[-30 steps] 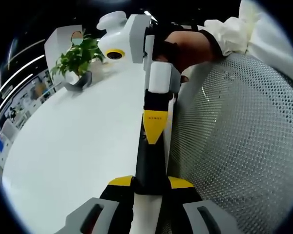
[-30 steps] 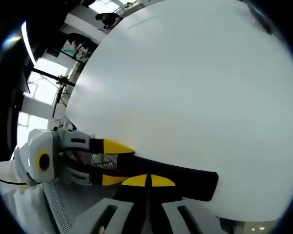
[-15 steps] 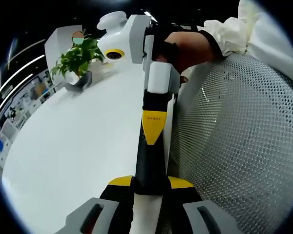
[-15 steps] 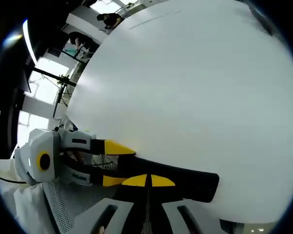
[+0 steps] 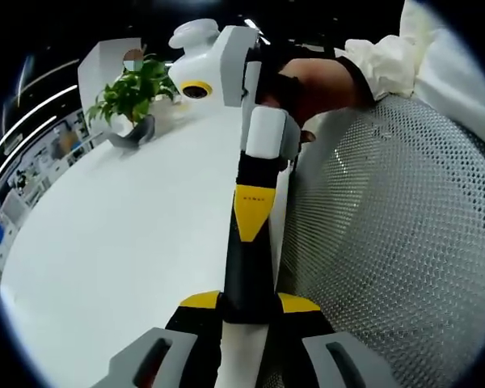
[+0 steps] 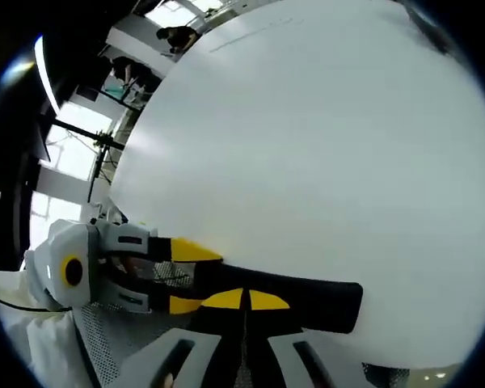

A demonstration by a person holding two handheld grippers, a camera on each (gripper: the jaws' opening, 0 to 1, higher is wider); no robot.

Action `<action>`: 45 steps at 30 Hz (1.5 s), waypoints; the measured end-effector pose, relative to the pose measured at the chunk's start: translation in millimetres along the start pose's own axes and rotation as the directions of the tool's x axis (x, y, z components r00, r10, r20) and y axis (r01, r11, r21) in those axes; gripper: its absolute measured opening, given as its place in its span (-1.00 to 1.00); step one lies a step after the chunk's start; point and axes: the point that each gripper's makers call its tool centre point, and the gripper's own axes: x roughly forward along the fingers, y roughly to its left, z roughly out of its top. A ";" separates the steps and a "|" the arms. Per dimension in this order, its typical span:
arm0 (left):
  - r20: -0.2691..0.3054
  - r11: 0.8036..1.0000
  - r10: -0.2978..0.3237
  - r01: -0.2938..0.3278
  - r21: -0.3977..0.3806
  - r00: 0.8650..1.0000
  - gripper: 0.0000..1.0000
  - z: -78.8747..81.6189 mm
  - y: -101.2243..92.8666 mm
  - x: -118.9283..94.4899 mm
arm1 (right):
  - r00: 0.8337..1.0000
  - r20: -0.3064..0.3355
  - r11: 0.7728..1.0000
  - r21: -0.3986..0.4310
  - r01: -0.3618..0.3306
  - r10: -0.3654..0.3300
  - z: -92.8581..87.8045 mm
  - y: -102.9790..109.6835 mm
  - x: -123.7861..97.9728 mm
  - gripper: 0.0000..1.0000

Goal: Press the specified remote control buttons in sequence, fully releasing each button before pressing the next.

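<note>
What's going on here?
A person works two handheld tools at the edge of a white table. The left tool is clamped on one end of a black remote. The right tool, jaws shut, has its tip down on the remote; which button it meets can't be seen.

bare white table open ahead, potted plant at far edge, mesh chair alongside

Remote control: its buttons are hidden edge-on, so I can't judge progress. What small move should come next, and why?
Probably lift the right hand-held gripper straight off the remote control. Its shut yellow tip lies on the remote's face, while the left hand-held gripper clamps one end; each button must be fully released before the next.
</note>
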 end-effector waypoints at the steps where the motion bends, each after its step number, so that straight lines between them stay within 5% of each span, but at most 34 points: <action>1: -0.001 1.000 0.001 -0.001 0.001 1.000 -0.51 0.1 -0.1 0.0 | 1.000 0.000 1.000 -0.003 0.001 -0.001 -0.2 0.9 0.1 -1.00; 10: -0.002 1.000 0.003 -0.003 0.014 1.000 -0.51 0.0 -0.7 0.2 | 1.000 -0.009 1.000 -0.009 -0.002 0.001 -0.3 3.5 -1.5 -1.00; 19: 0.000 1.000 0.004 -0.004 0.015 1.000 -0.51 -0.3 -0.7 0.3 | 0.997 0.018 0.997 0.003 -0.078 0.078 3.7 16.2 -1.4 -1.00; 28: 0.002 1.000 0.005 -0.005 0.012 1.000 -0.51 0.1 -0.7 0.0 | 0.999 -0.044 0.997 -0.076 -0.020 0.017 -6.5 12.5 7.0 -1.00; 45: -0.014 0.999 0.007 -0.007 0.034 1.000 -0.52 0.0 -0.7 0.8 | 1.000 0.000 0.996 -0.085 0.018 -0.018 -0.7 8.6 5.7 -1.00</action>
